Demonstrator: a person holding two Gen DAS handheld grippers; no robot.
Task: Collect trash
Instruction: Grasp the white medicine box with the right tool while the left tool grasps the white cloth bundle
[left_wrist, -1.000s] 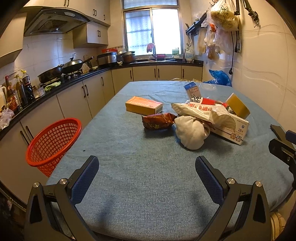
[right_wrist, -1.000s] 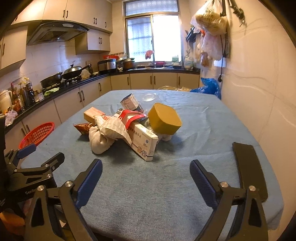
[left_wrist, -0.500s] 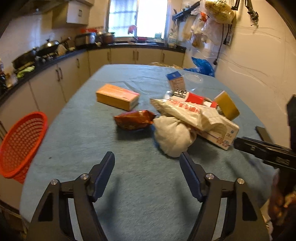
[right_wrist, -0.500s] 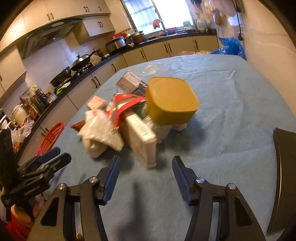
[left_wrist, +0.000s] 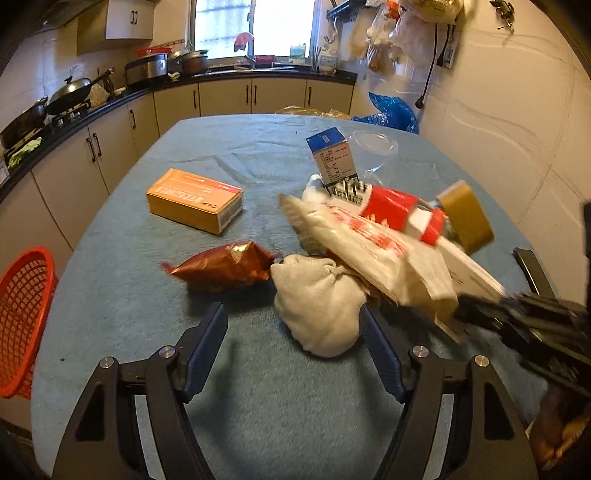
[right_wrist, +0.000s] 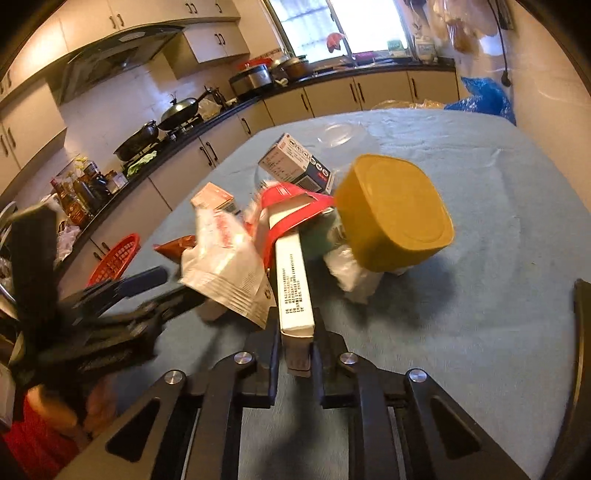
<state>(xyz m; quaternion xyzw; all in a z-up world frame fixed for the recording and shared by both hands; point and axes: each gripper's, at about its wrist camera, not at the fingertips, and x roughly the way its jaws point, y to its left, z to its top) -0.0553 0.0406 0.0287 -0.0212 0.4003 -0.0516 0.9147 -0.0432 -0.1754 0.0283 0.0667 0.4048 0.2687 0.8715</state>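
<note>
A pile of trash lies on the blue-clothed table (left_wrist: 147, 295). My right gripper (right_wrist: 295, 334) is closing, and its pads press on the near end of a long white box (right_wrist: 293, 288). A printed white bag (right_wrist: 225, 258), a red wrapper (right_wrist: 291, 206) and a yellow lidded tub (right_wrist: 395, 214) rest on or against the box. My left gripper (left_wrist: 295, 332) is open. A white cloth bundle (left_wrist: 321, 310) sits between its fingers, beside the right finger. A red-brown foil bag (left_wrist: 221, 269) lies just ahead of the left finger.
A red basket (left_wrist: 22, 317) stands off the table's left edge. An orange box (left_wrist: 195, 199), a blue-and-white carton (left_wrist: 332, 158) and a clear lid (left_wrist: 373, 142) lie farther back. A flat black object (left_wrist: 532, 269) lies near the right edge. Kitchen counters run along the left and back.
Both grippers moved forward to the pile. The right jaws went from wide open to shut on the white box's end. The left jaws narrowed and now flank the cloth bundle.
</note>
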